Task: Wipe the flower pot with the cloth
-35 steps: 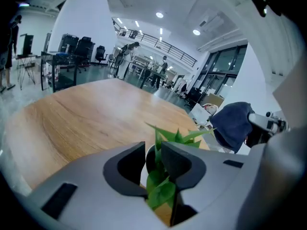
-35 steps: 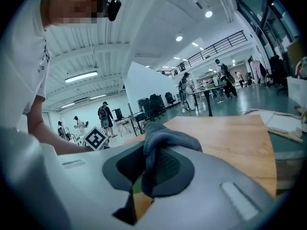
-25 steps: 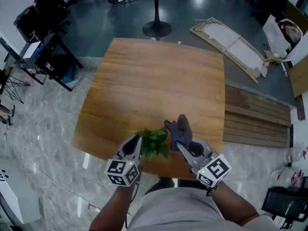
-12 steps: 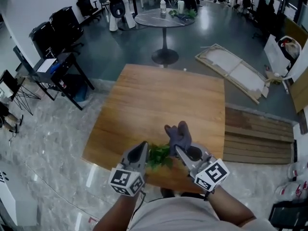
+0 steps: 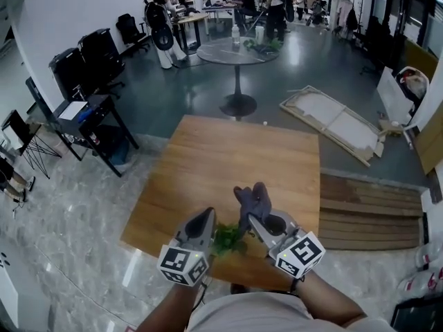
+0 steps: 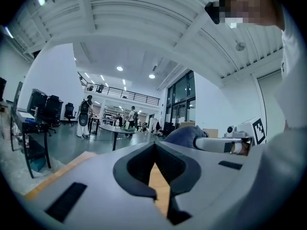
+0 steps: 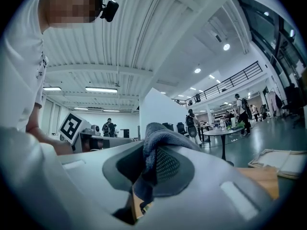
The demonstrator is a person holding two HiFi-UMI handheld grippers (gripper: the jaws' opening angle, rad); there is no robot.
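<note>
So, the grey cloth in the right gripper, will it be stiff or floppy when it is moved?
Probably floppy: the cloth bunches into soft folds above the shut jaws of the right gripper. Likely light, since one small pinch holds it up. Its mesh-like weave suggests it will not slip easily.

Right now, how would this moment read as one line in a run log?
left gripper: shut, empty | right gripper: shut on cloth | plant: between grippers, near table edge | pot: hidden

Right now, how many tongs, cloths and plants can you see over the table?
Tongs: 2, left tongs and right tongs
Cloth: 1
Plant: 1
Total: 4
</note>
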